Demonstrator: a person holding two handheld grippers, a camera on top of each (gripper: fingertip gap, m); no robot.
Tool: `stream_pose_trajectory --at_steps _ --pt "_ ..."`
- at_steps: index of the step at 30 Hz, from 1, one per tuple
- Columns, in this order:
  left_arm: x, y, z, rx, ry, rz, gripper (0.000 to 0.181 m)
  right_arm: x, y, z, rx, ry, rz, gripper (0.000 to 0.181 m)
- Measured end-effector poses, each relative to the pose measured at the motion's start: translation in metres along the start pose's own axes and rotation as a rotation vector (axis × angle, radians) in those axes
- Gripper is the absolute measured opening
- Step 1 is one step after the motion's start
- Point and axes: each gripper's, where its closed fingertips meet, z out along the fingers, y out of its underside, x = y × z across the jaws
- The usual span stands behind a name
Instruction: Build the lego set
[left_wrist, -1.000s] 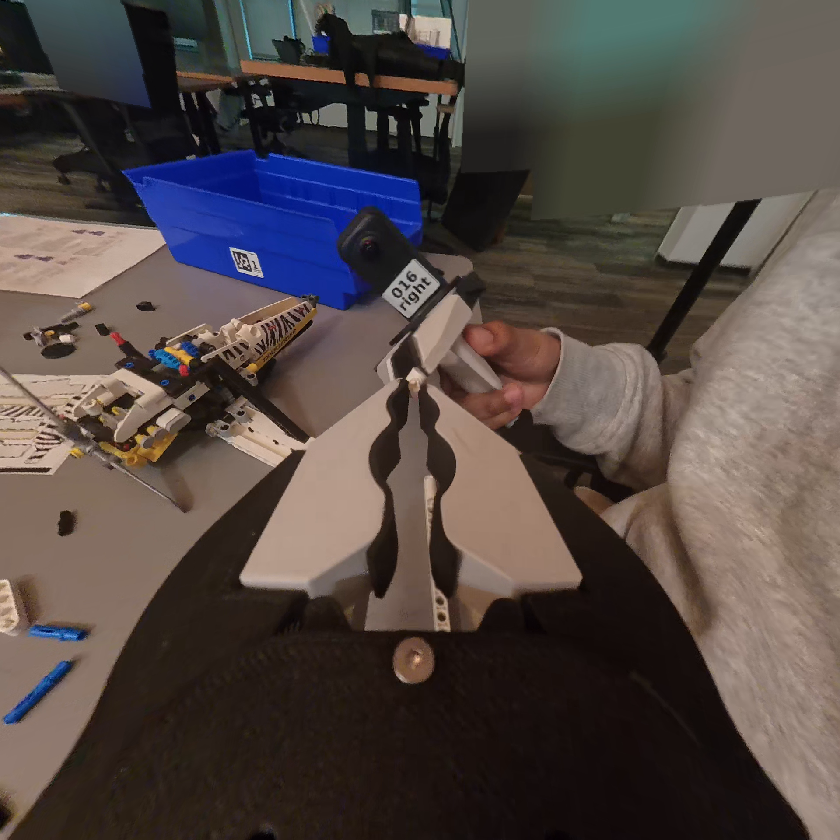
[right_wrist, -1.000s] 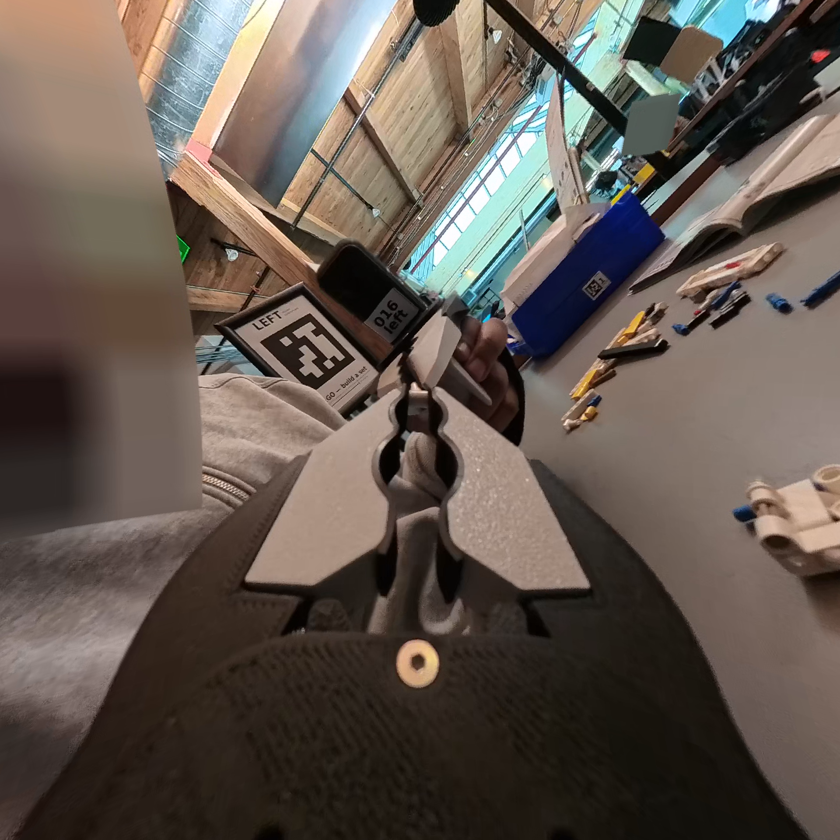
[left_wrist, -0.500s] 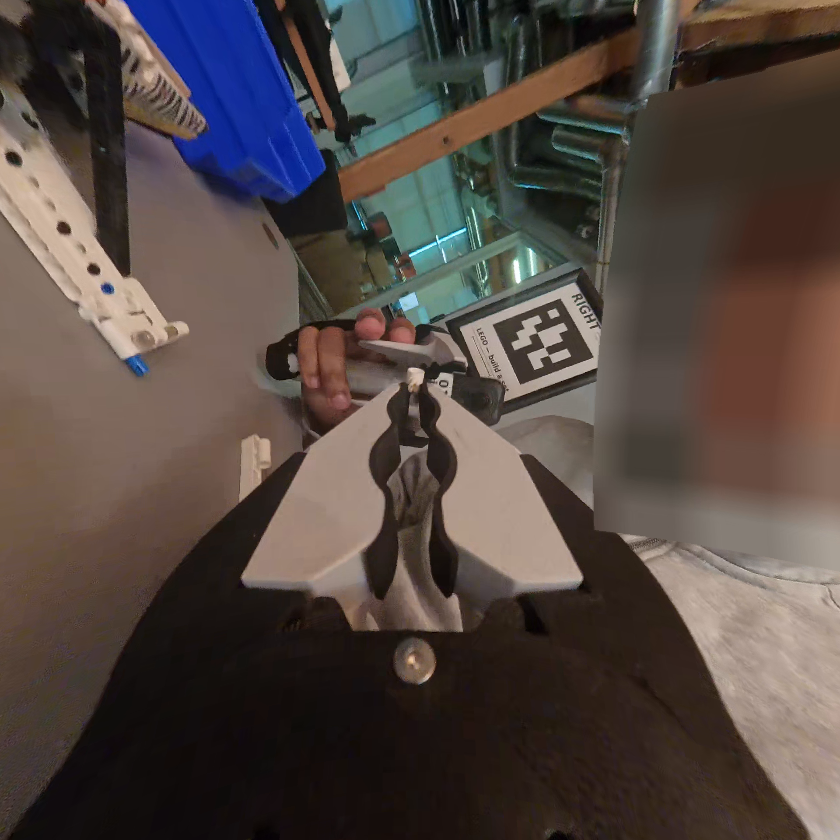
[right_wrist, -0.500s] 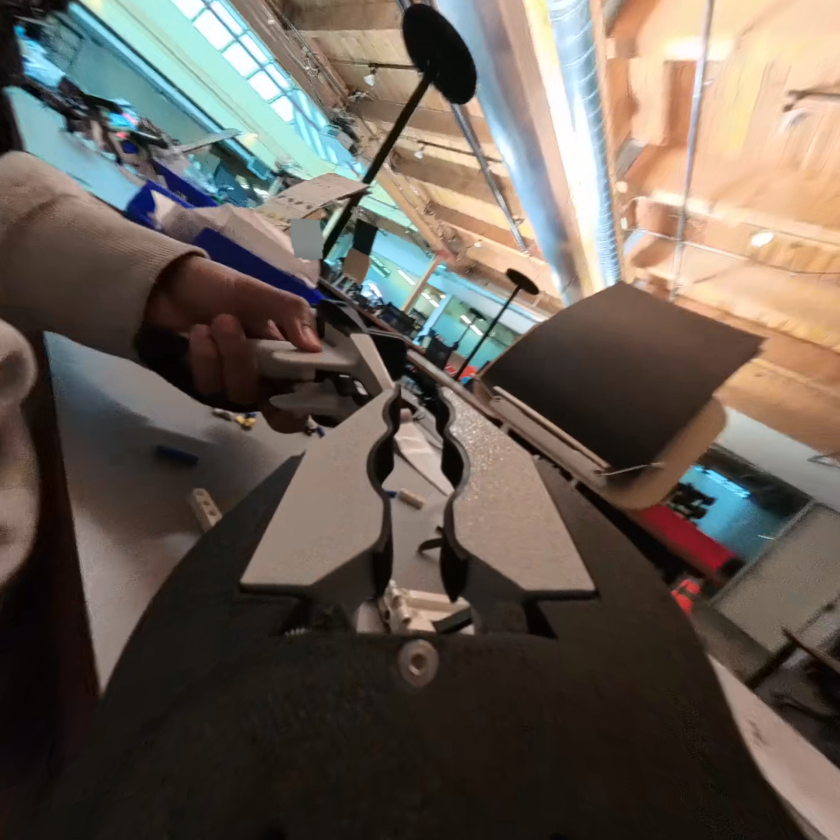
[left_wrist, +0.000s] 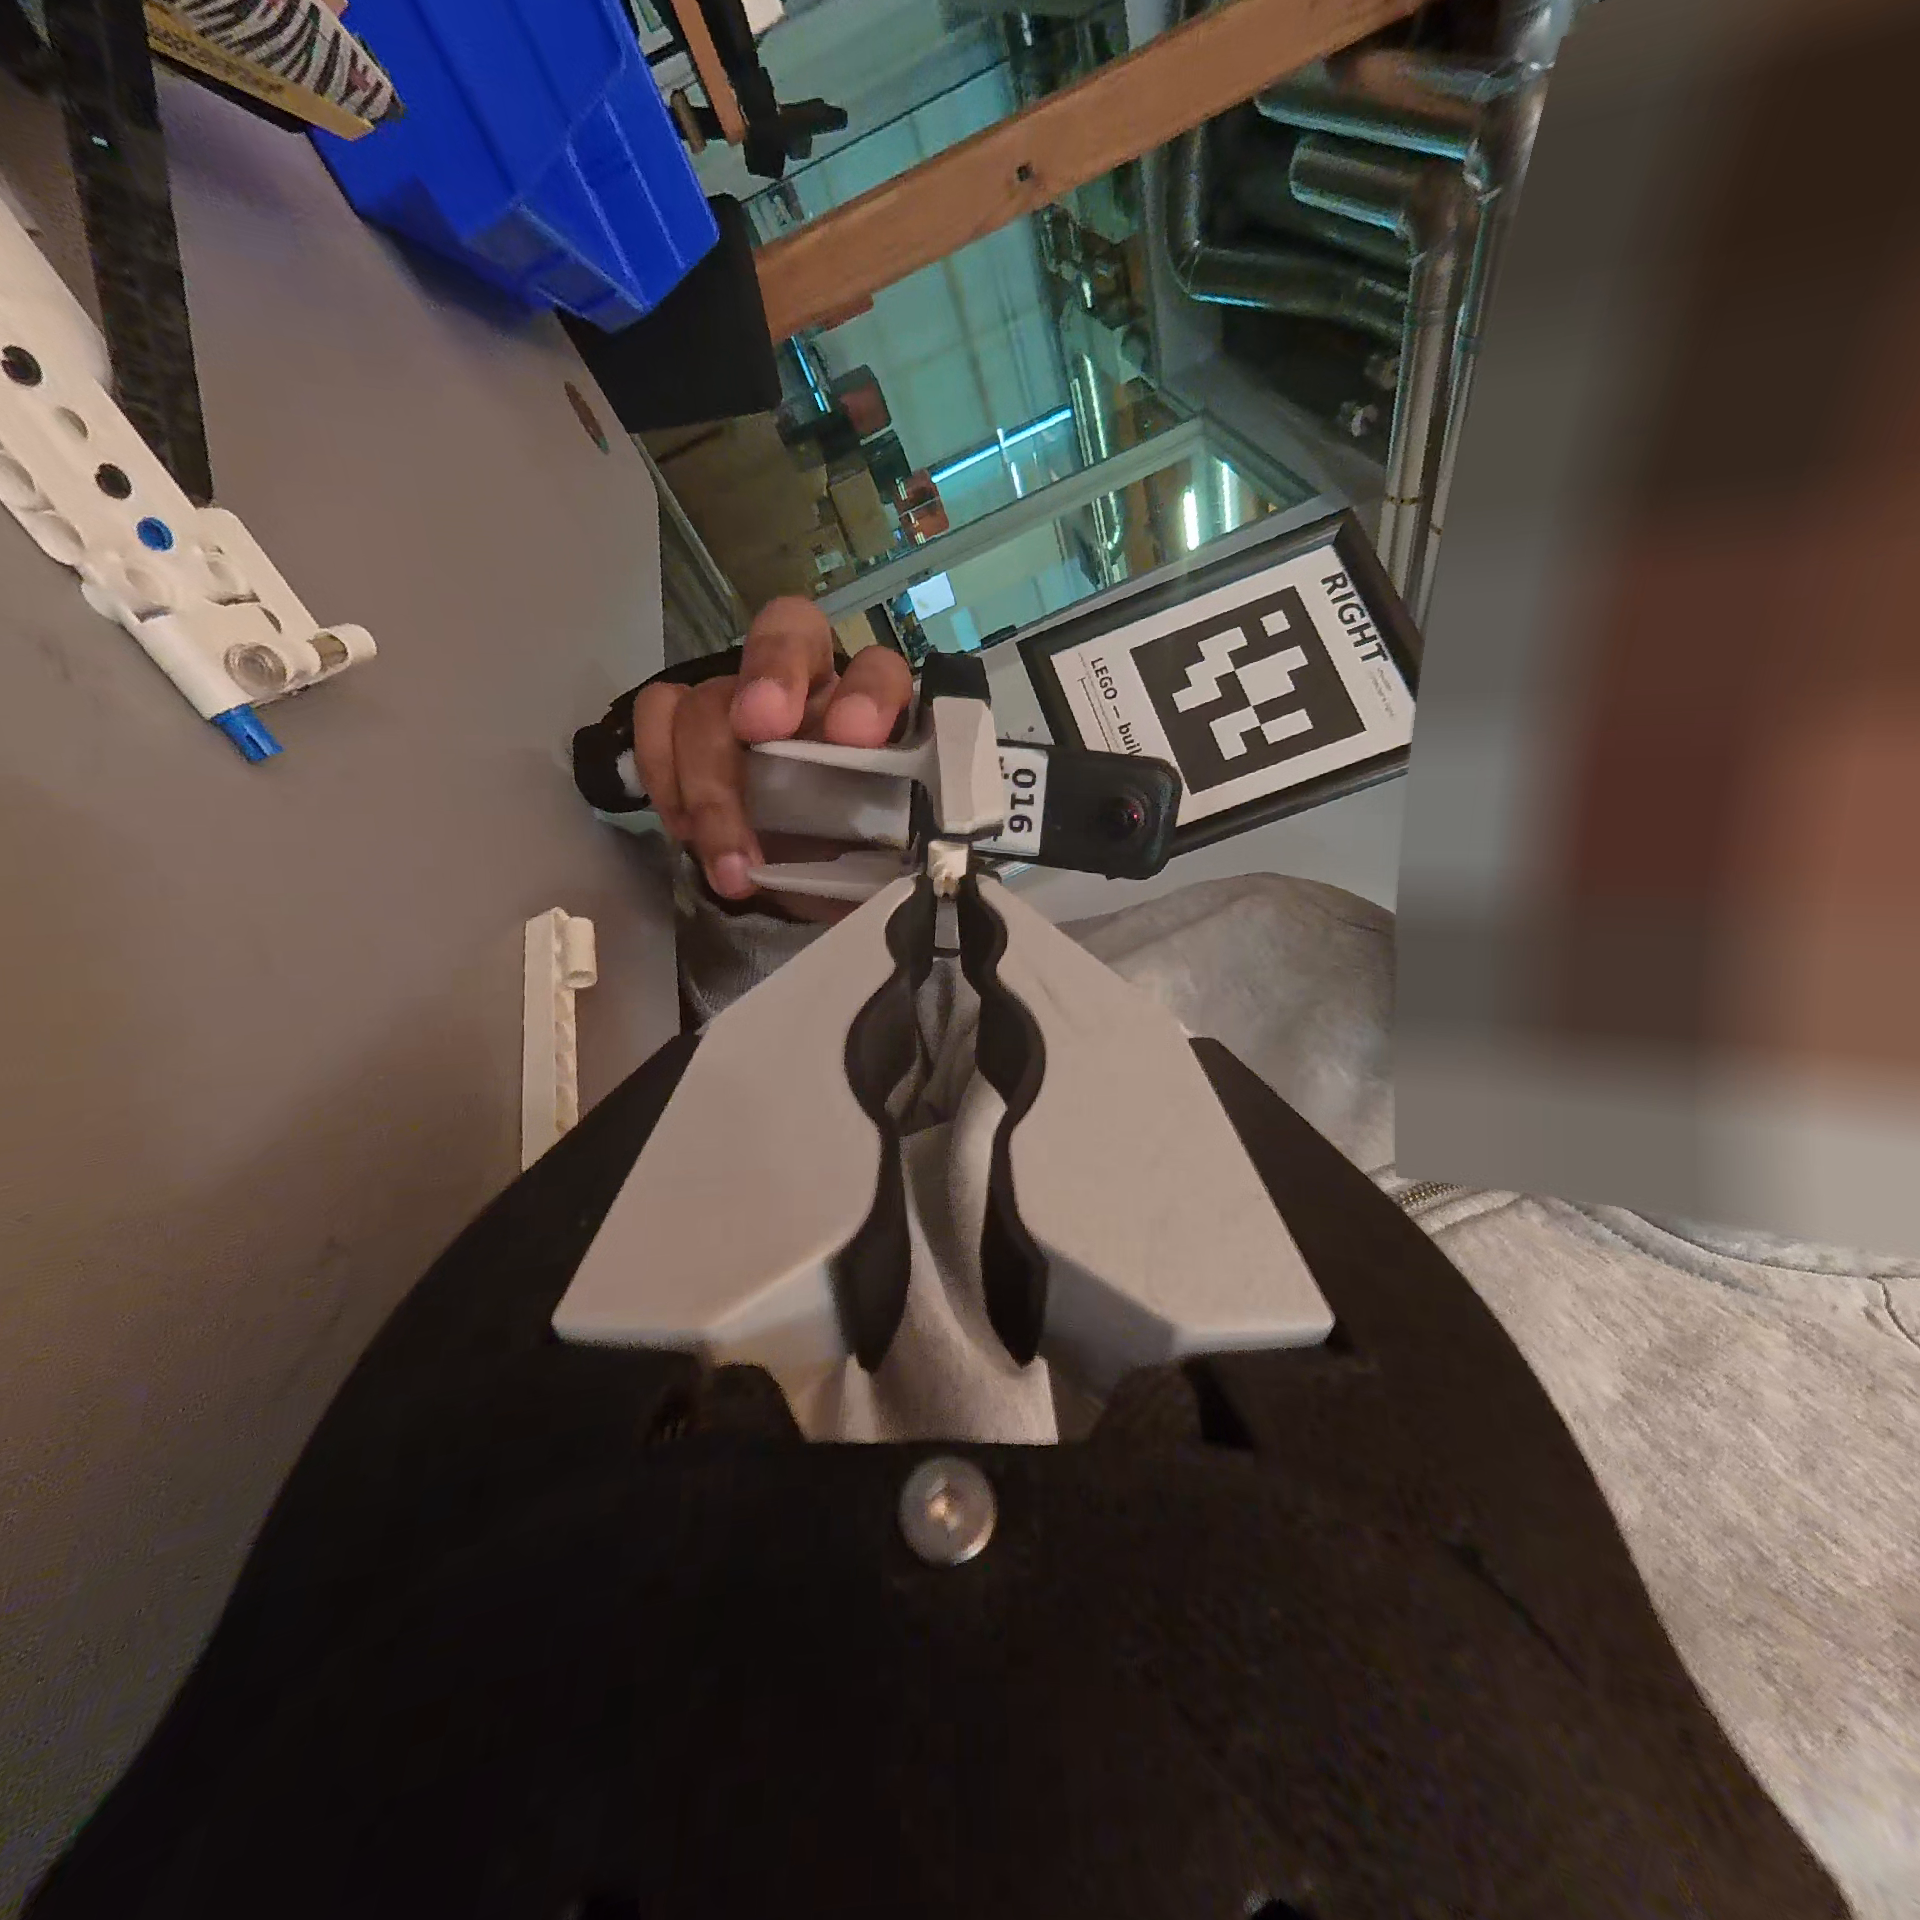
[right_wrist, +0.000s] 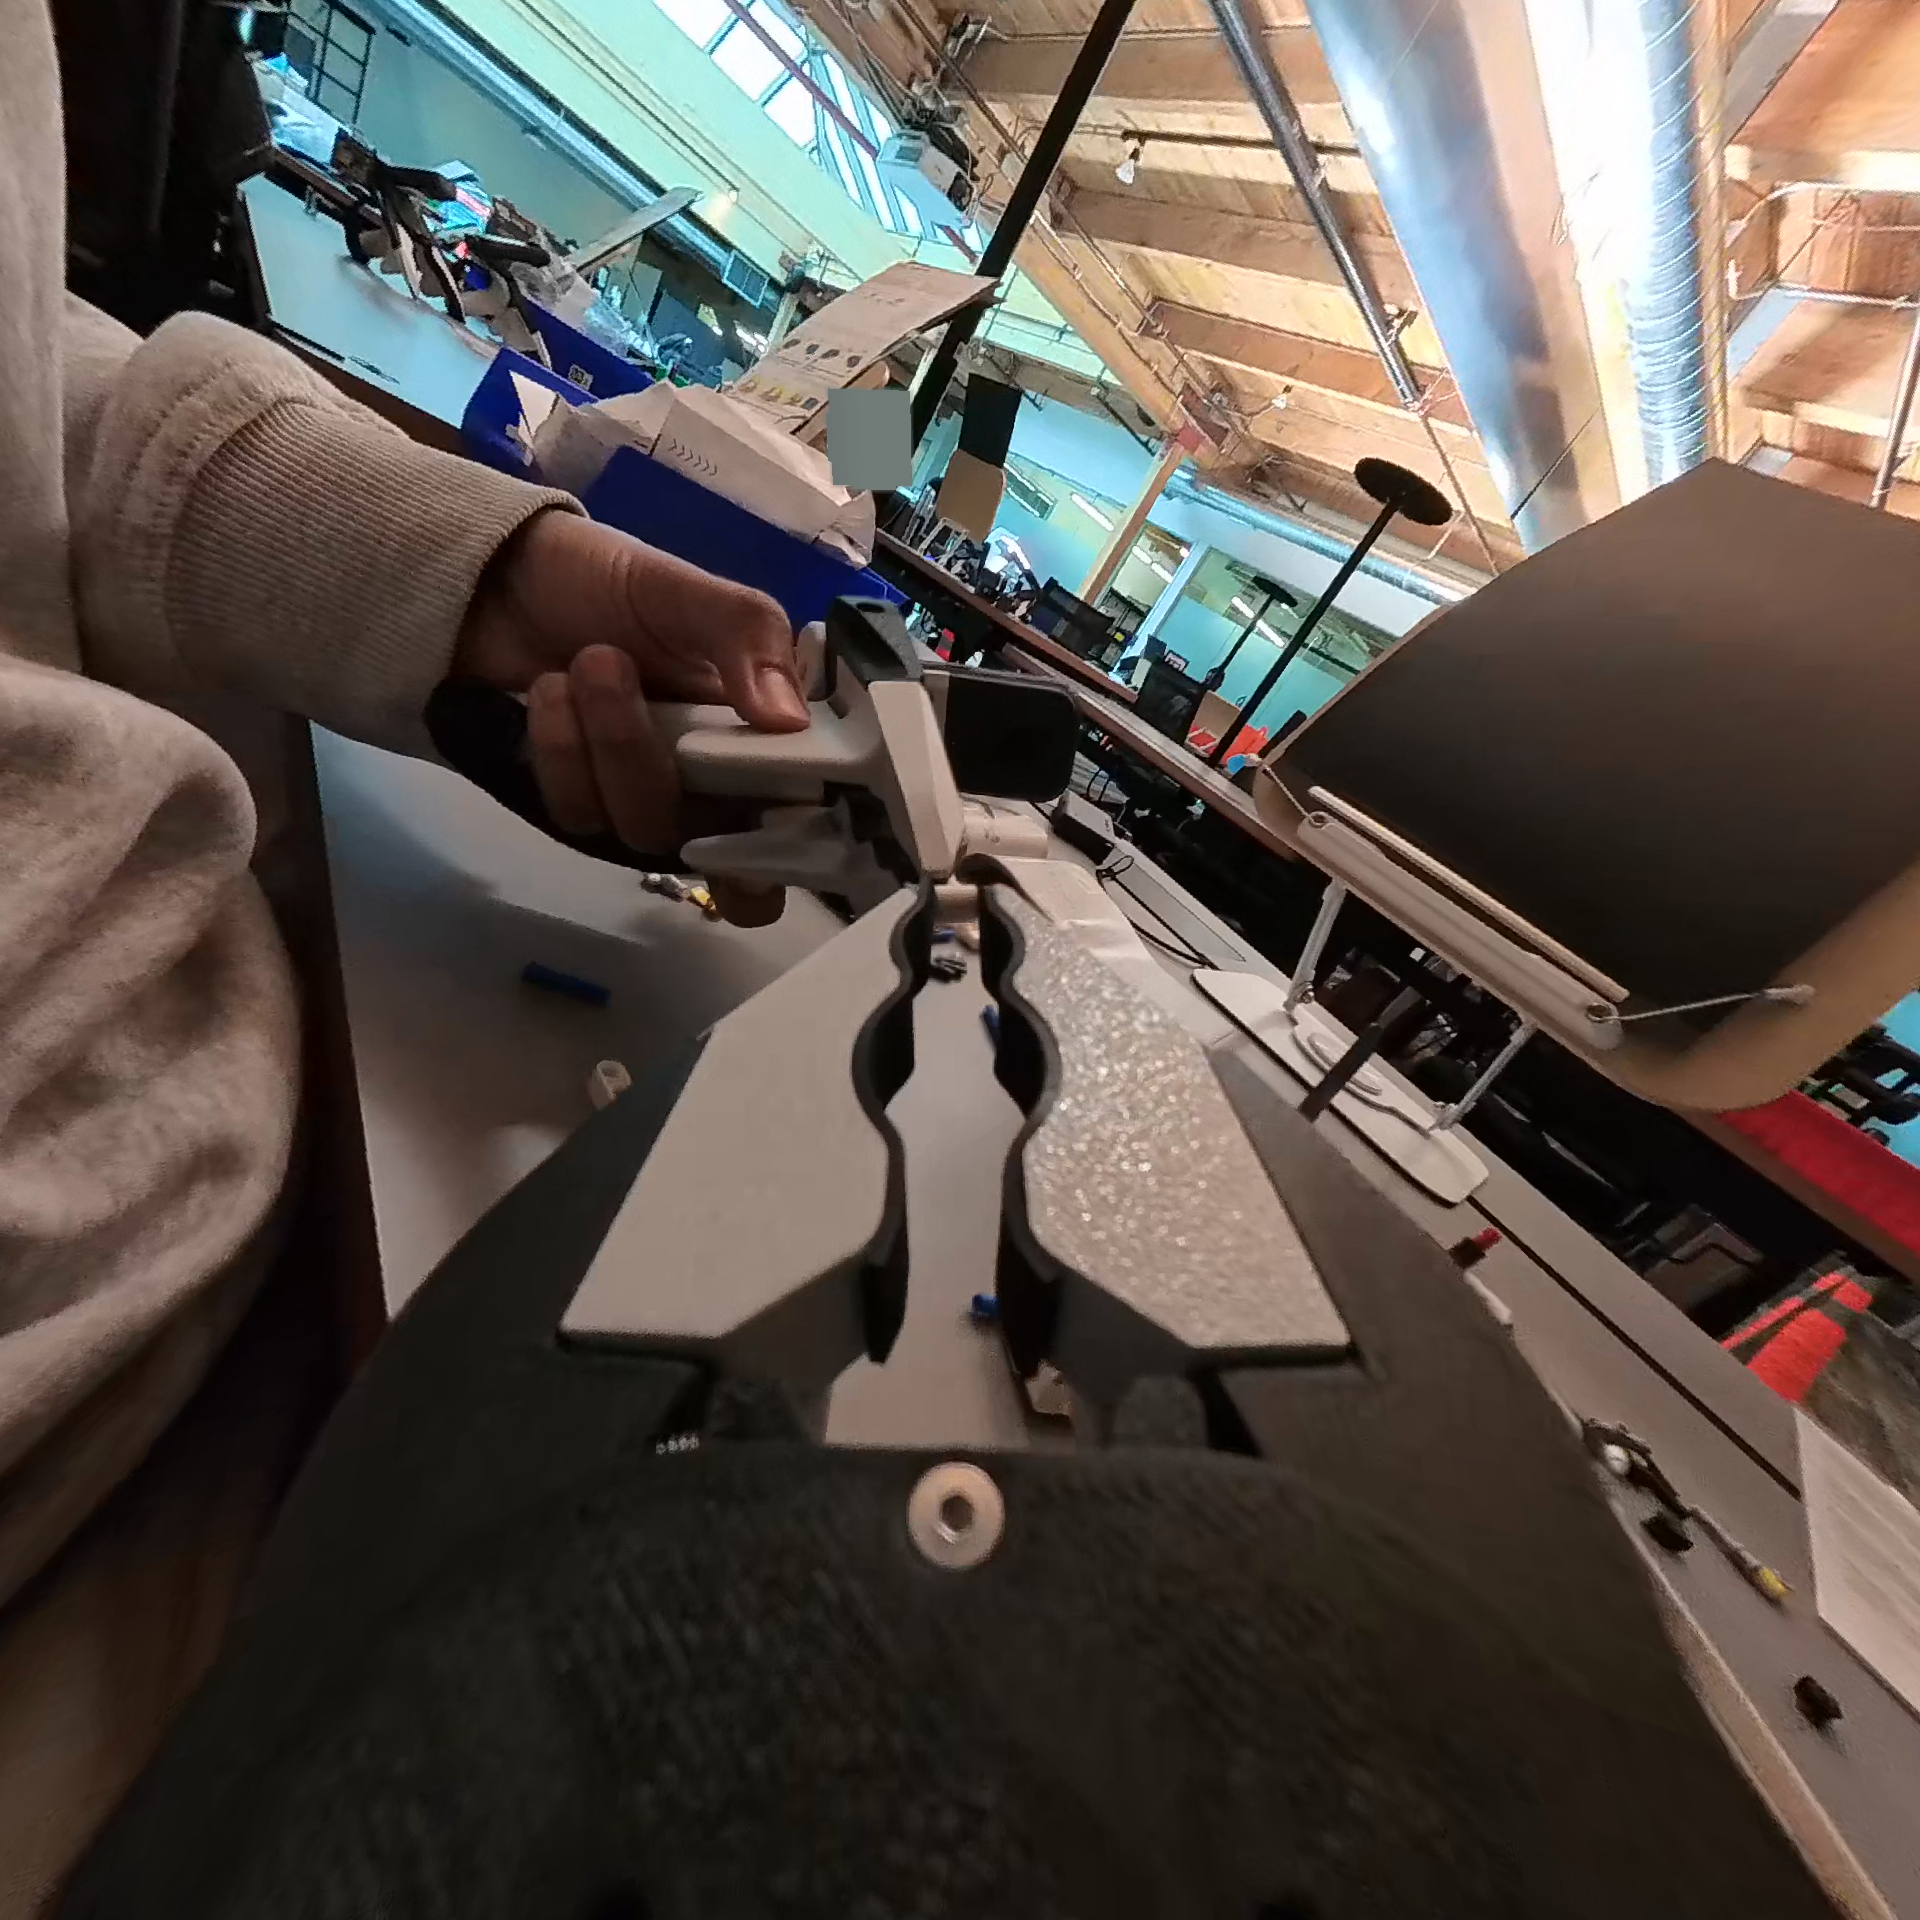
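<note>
The left gripper (left_wrist: 943, 896) has its jaws pressed nearly together at the tips, pinching a small white lego piece (left_wrist: 945, 864) that sticks out just past them. The right gripper (right_wrist: 948, 902) meets it tip to tip from the opposite side, but its tips are spread by a narrow gap, and whether they touch the piece cannot be told. In the left wrist view, the person's right hand (left_wrist: 748, 748) grips the handle of the far gripper, with a small black camera (left_wrist: 1101, 812) mounted beside it and a framed black-and-white marker card (left_wrist: 1236, 686) standing behind. In the right wrist view, the left hand (right_wrist: 634, 707) in a grey sleeve (right_wrist: 260, 540) squeezes the other handle. The grey table (left_wrist: 312, 935) fills the left of the left wrist view, tilted steeply. On it lies a white lego beam (left_wrist: 556, 1023) near the gripper body, and farther off a white perforated lego assembly (left_wrist: 156, 582) with a blue pin at its end, part of the partly built model. A blue bin (left_wrist: 520, 145) sits at the far edge of the table. Small blue lego pins (right_wrist: 566, 982) lie scattered on the table below the left hand. A tilted dark board on a stand (right_wrist: 1579, 790) rises to the right.
</note>
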Motion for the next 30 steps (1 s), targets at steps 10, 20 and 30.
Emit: stream_pose_trajectory --at_steps 10,20,30 --pt "-0.001 0.007 -0.003 -0.040 -0.010 0.012 0.001 -0.008 0.001 0.002 -0.028 -0.067 0.039 0.006" --pt "0.009 -0.048 -0.078 0.309 -0.332 0.518 0.028 0.009 -0.005 0.011 -0.027 -0.055 0.347 0.006" --pt "0.009 -0.048 -0.155 0.475 -0.770 0.922 0.000 -0.009 0.014 0.043 -0.268 -0.113 0.613 0.006"
